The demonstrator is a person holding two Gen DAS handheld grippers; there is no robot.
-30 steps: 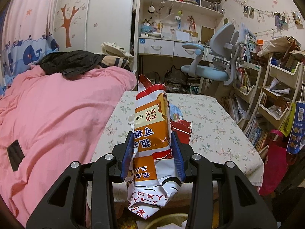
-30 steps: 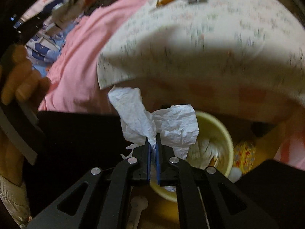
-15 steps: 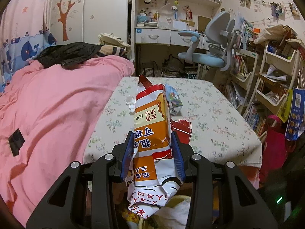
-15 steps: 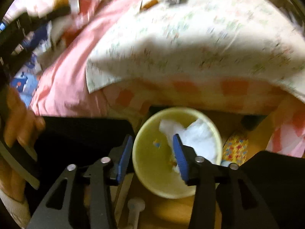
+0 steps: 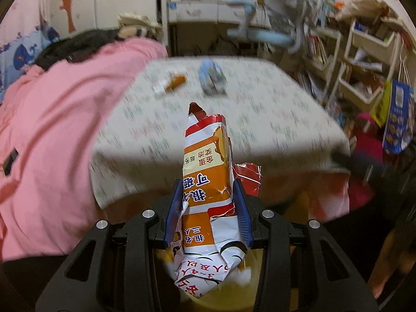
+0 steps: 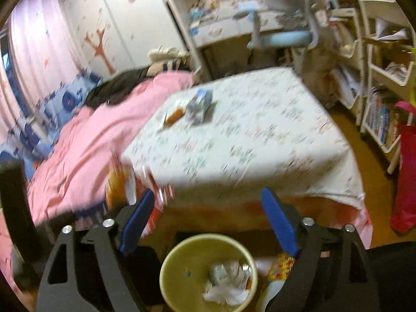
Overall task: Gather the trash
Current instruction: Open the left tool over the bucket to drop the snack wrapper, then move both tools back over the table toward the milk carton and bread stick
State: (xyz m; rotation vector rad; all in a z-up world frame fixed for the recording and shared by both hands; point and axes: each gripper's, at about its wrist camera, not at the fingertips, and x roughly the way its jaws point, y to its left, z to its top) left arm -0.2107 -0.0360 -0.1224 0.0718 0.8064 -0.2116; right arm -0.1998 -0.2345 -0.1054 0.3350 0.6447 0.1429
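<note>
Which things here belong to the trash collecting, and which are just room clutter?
Belongs to the job:
- snack wrapper gripped in the left claw
- yellow bin with crumpled tissue inside
- small orange wrapper and bluish packet on the table
- right claw, open, empty

Just lying about:
- pink bedding
- desk chair
- bookshelves

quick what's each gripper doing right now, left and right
Left gripper: closed on the snack wrapper.
Right gripper: open, jaws just been opening, nothing between them; white tissue lies in the bin.
</note>
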